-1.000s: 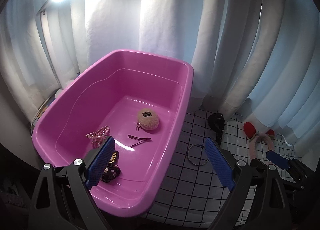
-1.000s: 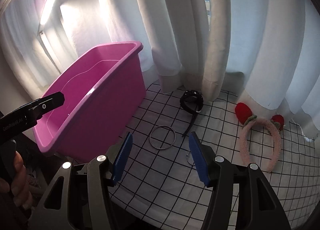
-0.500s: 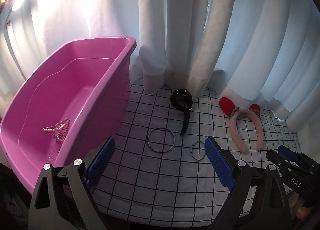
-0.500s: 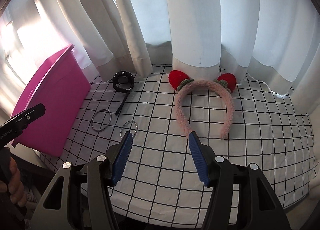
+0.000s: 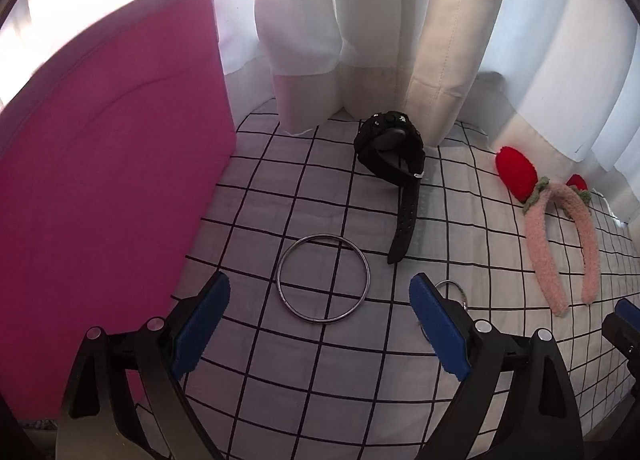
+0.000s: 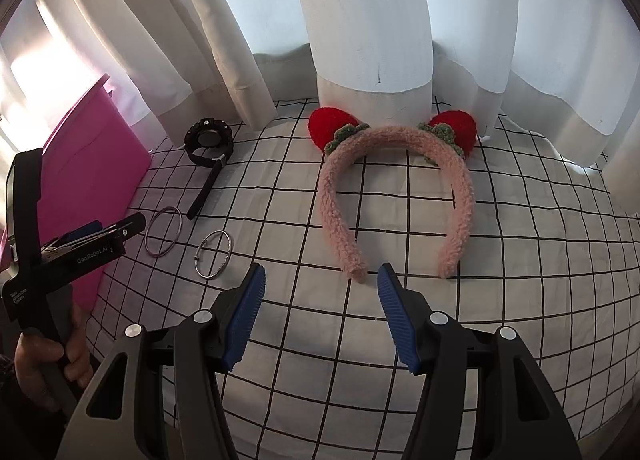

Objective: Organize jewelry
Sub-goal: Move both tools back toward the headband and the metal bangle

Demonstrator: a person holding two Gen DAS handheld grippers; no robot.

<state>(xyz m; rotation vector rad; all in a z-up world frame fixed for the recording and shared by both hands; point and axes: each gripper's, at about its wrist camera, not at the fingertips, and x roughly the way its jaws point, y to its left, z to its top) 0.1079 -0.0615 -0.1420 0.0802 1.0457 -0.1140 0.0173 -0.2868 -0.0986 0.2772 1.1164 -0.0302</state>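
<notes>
On the cloth (image 6: 400, 324) before us, the tub (image 6: 92, 164) sits far left, then two bangles (image 6: 163, 232) (image 6: 213, 255) with a watch (image 6: 208, 142) behind them, and the headband (image 6: 396, 192) to the right.

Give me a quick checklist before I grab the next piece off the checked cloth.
1. Left gripper open, holding nothing: ok.
2. Right gripper open, holding nothing: ok.
3. Large bangle lies flat ahead of the left fingers, apart from the watch: ok.
4. Headband ahead of the right gripper, nothing on top: ok.
5. Small bangle apart from the large one: ok.
6. Room inside the pink tub: cannot tell, only its outer wall shows.
</notes>
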